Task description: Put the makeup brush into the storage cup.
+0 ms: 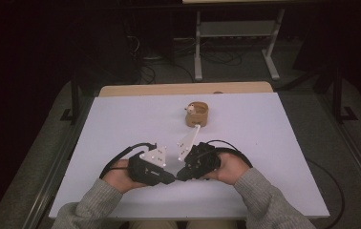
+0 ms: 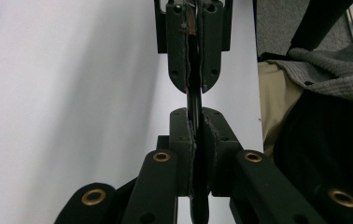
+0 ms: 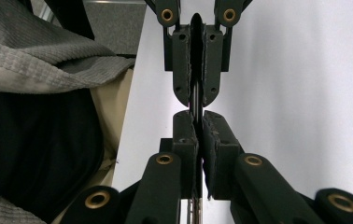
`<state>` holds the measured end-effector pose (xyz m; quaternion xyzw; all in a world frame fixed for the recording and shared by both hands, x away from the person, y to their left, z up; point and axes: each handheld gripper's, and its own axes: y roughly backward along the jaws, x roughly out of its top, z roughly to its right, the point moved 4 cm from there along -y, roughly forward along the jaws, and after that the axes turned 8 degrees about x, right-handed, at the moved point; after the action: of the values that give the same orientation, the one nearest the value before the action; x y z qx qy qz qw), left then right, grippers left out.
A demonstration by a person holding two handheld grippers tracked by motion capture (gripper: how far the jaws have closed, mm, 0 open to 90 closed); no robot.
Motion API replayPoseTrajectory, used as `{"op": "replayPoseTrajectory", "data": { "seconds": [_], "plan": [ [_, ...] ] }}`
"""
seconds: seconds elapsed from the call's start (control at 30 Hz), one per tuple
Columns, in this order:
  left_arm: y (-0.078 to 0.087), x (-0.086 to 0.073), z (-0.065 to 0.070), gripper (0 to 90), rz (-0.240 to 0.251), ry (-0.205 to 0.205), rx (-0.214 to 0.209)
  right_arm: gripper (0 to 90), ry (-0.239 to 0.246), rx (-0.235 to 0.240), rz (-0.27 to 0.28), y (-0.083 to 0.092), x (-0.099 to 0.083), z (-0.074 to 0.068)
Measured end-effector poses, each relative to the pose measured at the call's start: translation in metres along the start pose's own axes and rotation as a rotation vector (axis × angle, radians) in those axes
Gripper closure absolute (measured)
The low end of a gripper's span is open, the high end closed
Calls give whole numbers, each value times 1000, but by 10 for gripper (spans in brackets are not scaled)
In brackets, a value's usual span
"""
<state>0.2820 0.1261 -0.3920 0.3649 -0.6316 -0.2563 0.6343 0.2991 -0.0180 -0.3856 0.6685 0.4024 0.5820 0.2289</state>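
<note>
Matt black plastic jaws with brass-coloured rivets are seen on the left gripper and right gripper. A smooth, matt white table sheet lies beneath the jaws; beyond them stands a small tan wooden-looking cup. Grey ribbed knit sleeves are worn.

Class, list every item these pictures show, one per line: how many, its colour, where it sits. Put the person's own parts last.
Cup: one, tan, far middle of the board, a small pale thing inside it.
Thin dark strip: one, black, pinched between both grippers' tips.
Board: one, white, over a wooden table.
Metal stand: one, pale grey, on the floor beyond.
Left gripper: one, black, near edge, shut on the strip.
Right gripper: one, black, facing it, shut on the strip.
Sleeves: two, grey, bottom edge.
</note>
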Motion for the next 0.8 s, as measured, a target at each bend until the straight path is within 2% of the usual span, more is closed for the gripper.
{"op": "replayPoseTrajectory", "data": {
  "seconds": [0.1, 0.13, 0.37, 0.5, 0.63, 0.8],
  "plan": [
    [1, 0, 1, 832, 5, -2, 4, 805, -7, 6, 33, 1, -3, -1],
    [2, 0, 0, 832, 3, -3, 6, 750, -10, 5, 39, 1, -4, 0],
    [6, -5, -1, 833, 21, 5, 17, 695, -46, 2, 81, 7, -20, 0],
    [8, -6, -1, 833, 30, 11, 19, 712, -58, 2, 87, 9, -30, 1],
    [10, -7, -2, 833, 41, 12, 10, 810, -49, 10, 91, 11, -33, 0],
    [9, -7, -2, 832, 35, 12, -4, 826, -39, 39, 87, 12, -33, 1]
  ]
}}
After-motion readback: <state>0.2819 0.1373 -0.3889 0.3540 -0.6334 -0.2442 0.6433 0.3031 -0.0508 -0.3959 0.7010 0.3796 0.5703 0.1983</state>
